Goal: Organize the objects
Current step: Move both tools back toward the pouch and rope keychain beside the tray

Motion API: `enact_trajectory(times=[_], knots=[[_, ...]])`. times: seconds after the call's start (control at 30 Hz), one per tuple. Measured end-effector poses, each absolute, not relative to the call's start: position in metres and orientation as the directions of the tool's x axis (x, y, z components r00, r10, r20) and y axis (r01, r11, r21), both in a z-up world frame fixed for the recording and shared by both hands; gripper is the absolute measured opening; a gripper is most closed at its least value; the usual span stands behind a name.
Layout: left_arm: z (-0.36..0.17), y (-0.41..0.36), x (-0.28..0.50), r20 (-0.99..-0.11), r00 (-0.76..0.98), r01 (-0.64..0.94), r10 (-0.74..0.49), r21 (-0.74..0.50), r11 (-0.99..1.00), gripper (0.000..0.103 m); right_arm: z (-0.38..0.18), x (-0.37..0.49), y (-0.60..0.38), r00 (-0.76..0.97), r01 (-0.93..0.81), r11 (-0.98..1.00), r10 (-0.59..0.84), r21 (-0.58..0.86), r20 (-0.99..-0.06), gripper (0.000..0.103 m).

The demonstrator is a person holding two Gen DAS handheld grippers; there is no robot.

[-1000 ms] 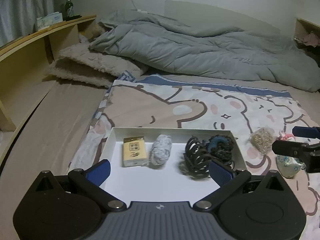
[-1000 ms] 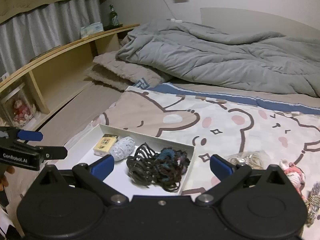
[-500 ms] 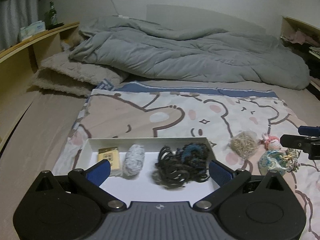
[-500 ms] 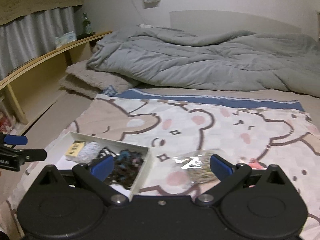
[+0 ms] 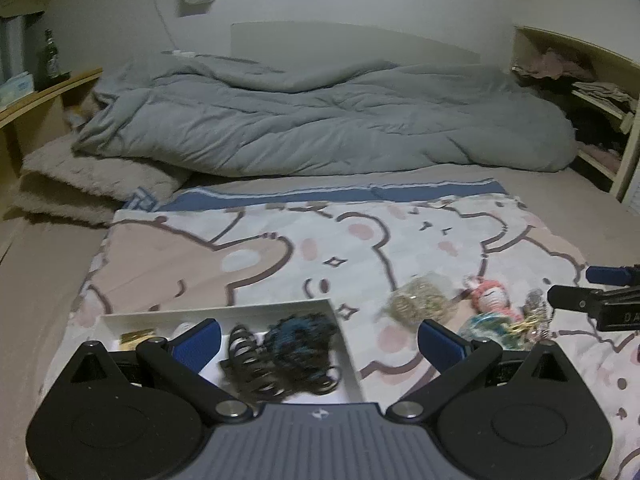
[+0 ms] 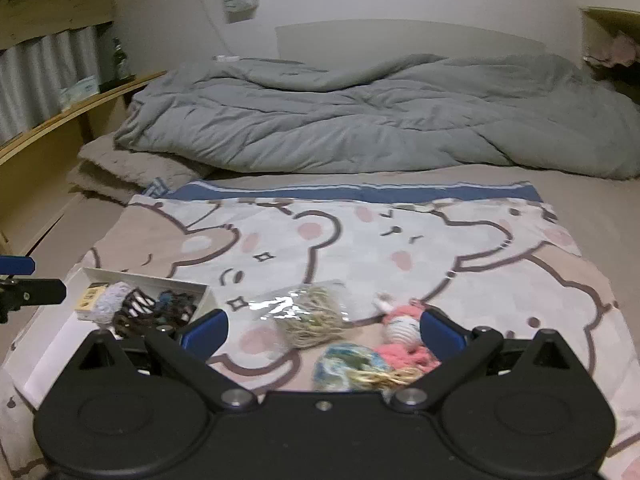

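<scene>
A white tray (image 5: 344,344) lies on the bear-print sheet and holds a yellow box (image 6: 90,295), a pale yarn ball (image 6: 110,298), a dark hair claw (image 5: 248,364) and dark scrunchies (image 5: 300,344). Right of it lie a clear bag of rubber bands (image 6: 312,320), a pink knitted doll (image 6: 404,332) and a blue-green scrunchie (image 6: 348,368). My left gripper (image 5: 320,338) is open and empty above the tray's right edge. My right gripper (image 6: 324,330) is open and empty above the loose items.
A grey duvet (image 5: 320,120) and folded beige blanket (image 5: 88,188) fill the far part of the bed. A wooden shelf (image 6: 60,120) runs along the left, another shelf (image 5: 592,92) stands far right.
Both grippers have swung to the right: the left from over the tray's middle to its right edge, the right from the tray to the loose items. Both stayed open.
</scene>
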State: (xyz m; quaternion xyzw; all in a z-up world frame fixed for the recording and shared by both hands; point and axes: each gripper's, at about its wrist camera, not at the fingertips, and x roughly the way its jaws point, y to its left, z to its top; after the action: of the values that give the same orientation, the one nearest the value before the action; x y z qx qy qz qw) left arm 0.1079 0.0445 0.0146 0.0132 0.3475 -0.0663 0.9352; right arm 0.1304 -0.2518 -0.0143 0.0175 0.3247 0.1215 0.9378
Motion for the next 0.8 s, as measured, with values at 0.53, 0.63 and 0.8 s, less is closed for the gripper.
enact_trajectory(times=[0.53,0.63,0.8], knots=[[0.007,-0.024,0.127,-0.633,0.742,0.257,-0.220,-0.035,0.966,0.103,-0.034,0.140,-0.311,0.778,-0.069,0.992,0.119,0.105,-0.617,0.103],[0.004,-0.037,0.133,-0.635,0.737,0.270,-0.233,-0.040,0.962,0.103,-0.040,0.143,-0.320,0.775,-0.031,0.995,0.085,0.098,-0.627,0.103],[-0.004,-0.059,0.139,-0.638,0.723,0.323,-0.265,-0.027,0.946,0.103,-0.048,0.148,-0.335,0.767,0.021,0.992,0.061,0.121,-0.639,0.103]])
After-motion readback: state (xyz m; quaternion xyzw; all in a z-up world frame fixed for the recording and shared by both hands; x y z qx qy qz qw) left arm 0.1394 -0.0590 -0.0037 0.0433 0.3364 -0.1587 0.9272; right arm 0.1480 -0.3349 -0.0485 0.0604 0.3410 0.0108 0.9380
